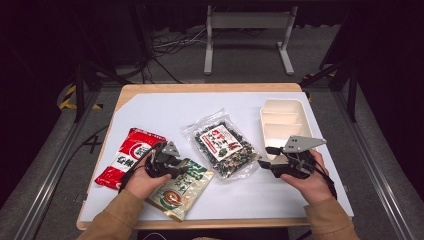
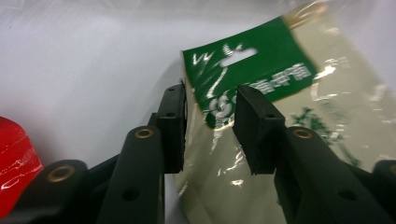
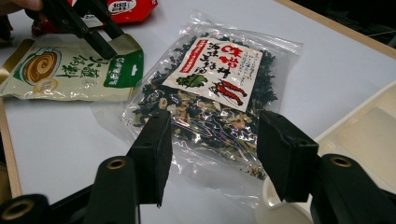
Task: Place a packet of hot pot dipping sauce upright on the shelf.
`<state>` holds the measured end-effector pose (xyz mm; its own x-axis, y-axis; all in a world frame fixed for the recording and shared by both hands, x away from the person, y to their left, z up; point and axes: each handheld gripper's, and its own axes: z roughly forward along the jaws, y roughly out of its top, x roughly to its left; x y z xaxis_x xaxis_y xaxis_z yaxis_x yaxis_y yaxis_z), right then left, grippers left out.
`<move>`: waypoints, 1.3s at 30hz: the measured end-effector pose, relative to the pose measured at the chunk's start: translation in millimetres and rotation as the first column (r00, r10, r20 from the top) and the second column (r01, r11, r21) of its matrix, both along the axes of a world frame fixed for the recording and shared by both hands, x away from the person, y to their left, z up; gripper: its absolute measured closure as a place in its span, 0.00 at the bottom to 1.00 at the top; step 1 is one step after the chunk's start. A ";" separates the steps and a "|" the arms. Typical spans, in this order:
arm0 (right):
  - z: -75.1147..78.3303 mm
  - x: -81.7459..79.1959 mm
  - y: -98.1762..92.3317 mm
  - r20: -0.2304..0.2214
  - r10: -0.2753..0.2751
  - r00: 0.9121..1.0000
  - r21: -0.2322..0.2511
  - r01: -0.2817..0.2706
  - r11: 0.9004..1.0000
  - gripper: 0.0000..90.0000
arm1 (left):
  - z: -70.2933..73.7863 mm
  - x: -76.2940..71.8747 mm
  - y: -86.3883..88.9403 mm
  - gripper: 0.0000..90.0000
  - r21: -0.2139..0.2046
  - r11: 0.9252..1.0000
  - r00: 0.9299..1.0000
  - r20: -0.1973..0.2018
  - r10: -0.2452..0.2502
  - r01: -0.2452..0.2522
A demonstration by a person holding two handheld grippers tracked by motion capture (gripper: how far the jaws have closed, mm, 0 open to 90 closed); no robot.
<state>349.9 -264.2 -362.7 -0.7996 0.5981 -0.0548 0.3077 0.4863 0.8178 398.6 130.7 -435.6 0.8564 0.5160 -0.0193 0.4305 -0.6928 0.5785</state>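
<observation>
A beige pouch with a green top band (image 1: 180,192) lies near the table's front left. My left gripper (image 1: 180,167) is down at its upper corner. In the left gripper view the jaws (image 2: 208,100) straddle the green band (image 2: 271,60): one pad stands beside the pouch's edge, the other over its face, with a gap still between them. My right gripper (image 1: 264,156) stands open at the right edge of a clear bag of dried greens with a red-and-white label (image 1: 225,145), nothing between its pads. That bag (image 3: 215,79) lies just beyond the open jaws (image 3: 212,123).
A red snack packet (image 1: 127,155) lies left of the beige pouch. A white compartment tray (image 1: 282,122) stands at the right, close beside my right hand. White sheet covers the wooden table (image 1: 200,88). The left gripper (image 3: 114,42) and beige pouch (image 3: 70,70) appear farther off.
</observation>
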 end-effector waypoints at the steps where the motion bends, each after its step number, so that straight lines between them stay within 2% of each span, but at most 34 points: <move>1: 0.0 -0.1 0.0 0.000 0.000 1.000 0.000 0.000 1.000 0.51 | 0.0 0.4 -0.3 0.77 0.003 1.000 1.000 0.003 0.008 -0.008; 3: 0.4 -0.5 -0.4 0.002 -0.001 1.000 0.000 0.001 1.000 0.52 | -0.3 0.4 0.1 0.84 0.008 1.000 1.000 0.022 0.022 -0.022; 6: 0.7 -0.6 -1.2 0.001 -0.008 1.000 -0.003 0.008 1.000 0.53 | -0.6 1.0 1.9 0.86 -0.003 0.999 0.999 0.015 0.052 -0.052; 10: 0.6 -0.8 -1.7 -0.003 -0.015 1.000 -0.013 0.014 1.000 0.55 | 2.0 0.9 4.0 0.98 -0.008 0.999 0.999 0.017 0.047 -0.047; 12: 0.9 -0.6 -2.1 -0.004 -0.017 1.000 -0.015 0.017 1.000 0.57 | 5.9 0.2 6.3 1.00 -0.024 0.999 0.999 0.009 0.044 -0.044; 16: 2.0 -1.1 -2.8 -0.004 -0.021 1.000 -0.015 0.021 1.000 0.58 | 14.8 -3.8 14.5 1.00 -0.025 0.999 1.000 -0.008 0.026 -0.026; 21: 3.3 -1.4 -2.7 -0.002 -0.025 1.000 -0.011 0.025 1.000 0.58 | 25.0 -8.5 26.0 1.00 -0.046 0.999 0.999 -0.032 0.028 -0.030; 25: 4.9 -1.4 -0.9 0.001 -0.025 1.000 -0.008 0.025 1.000 0.59 | 42.2 -15.7 32.8 1.00 -0.084 0.996 1.000 -0.020 0.021 -0.023; 27: 6.2 -1.9 0.0 0.003 -0.023 1.000 -0.006 0.023 1.000 0.59 | 52.7 -20.1 36.7 1.00 -0.108 0.994 1.000 -0.001 0.018 -0.018; 31: 10.2 -3.9 2.2 0.008 -0.021 1.000 0.005 0.021 1.000 0.60 | 69.3 -28.2 42.9 1.00 -0.153 0.988 0.999 0.034 0.022 -0.017; 35: 15.0 -7.8 5.2 0.015 -0.009 1.000 0.020 0.008 1.000 0.60 | 83.9 -35.8 48.3 1.00 -0.207 0.978 0.998 0.062 0.017 -0.004; 36: 15.0 -7.8 5.2 0.015 -0.009 1.000 0.020 0.008 1.000 0.60 | 83.9 -35.8 48.3 1.00 -0.207 0.978 0.998 0.062 0.017 -0.004; 38: 18.9 -11.2 8.3 0.020 0.006 1.000 0.027 -0.007 1.000 0.60 | 92.8 -41.4 49.8 1.00 -0.223 0.975 0.996 0.088 0.011 0.009; 39: 20.4 -12.5 9.6 0.024 0.013 1.000 0.030 -0.014 0.999 0.60 | 96.2 -43.8 50.3 1.00 -0.221 0.975 0.995 0.100 0.009 0.013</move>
